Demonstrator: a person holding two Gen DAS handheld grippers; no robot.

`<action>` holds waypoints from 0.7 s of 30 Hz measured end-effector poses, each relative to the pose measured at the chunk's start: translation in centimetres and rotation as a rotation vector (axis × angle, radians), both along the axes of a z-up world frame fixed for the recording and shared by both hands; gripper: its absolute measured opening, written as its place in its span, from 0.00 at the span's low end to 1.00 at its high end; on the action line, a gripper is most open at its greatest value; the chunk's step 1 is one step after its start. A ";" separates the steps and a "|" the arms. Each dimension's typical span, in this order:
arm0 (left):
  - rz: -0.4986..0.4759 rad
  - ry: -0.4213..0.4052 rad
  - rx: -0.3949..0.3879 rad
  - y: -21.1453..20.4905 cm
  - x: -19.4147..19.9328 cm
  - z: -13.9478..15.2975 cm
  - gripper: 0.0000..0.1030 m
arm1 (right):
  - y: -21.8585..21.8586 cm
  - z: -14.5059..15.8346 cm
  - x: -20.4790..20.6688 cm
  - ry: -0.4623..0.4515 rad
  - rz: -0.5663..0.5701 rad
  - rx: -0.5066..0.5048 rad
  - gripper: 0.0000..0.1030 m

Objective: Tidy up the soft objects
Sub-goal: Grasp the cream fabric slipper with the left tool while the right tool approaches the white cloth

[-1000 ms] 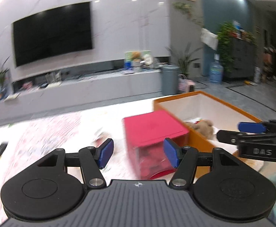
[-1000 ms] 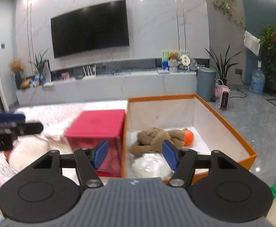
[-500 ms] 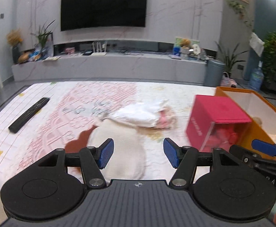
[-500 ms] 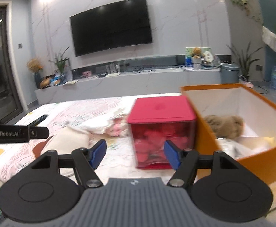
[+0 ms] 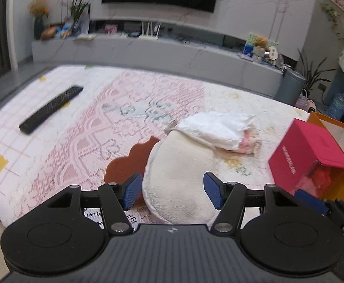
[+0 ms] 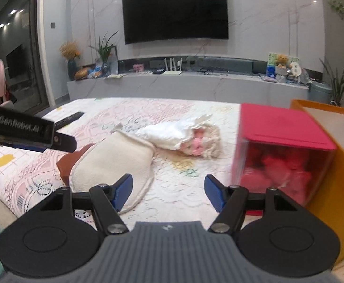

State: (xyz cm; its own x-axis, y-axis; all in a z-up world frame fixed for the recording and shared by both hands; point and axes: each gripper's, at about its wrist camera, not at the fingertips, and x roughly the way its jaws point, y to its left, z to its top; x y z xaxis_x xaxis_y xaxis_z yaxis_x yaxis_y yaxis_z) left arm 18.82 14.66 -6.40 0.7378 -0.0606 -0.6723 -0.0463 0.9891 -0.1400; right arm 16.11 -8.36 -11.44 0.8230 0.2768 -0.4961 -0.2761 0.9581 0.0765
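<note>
Lining left claw (image 5: pixel 170 190), jaws spread empty, around cream plush pouch (image 5: pixel 180 174) on lace-covered tabletop (image 5: pixel 82 127); close low across middle, lift toward orange box (image 6: pixel 325 155). Right claw (image 6: pixel 168 193) also spread, empty.

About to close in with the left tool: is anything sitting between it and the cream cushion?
Nothing visible does. The left tool is open, and the cream cushion already lies between its fingers. The white bundle lies behind the cushion, at its far edge, and the red box is off to the right.
</note>
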 end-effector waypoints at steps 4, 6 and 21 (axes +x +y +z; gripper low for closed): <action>-0.008 0.048 -0.003 0.2 2.2 -1.0 0.69 | 1.4 -0.8 1.6 0.029 0.034 -0.015 0.65; -0.011 0.055 -0.001 0.1 3.2 -1.4 0.69 | 2.4 -1.2 2.5 0.039 0.059 -0.037 0.65; -0.111 0.062 0.020 -0.5 5.3 -3.9 0.68 | 5.5 -5.2 7.9 0.126 0.153 -0.112 0.46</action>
State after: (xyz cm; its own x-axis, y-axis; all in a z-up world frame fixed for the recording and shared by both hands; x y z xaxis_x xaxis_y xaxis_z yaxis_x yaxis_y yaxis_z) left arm 24.16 14.17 -10.29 0.6846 -0.1258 -0.7180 0.0557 0.9911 -0.1206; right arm 24.03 -2.85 -16.62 0.7052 0.3311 -0.6269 -0.4136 0.9103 0.0154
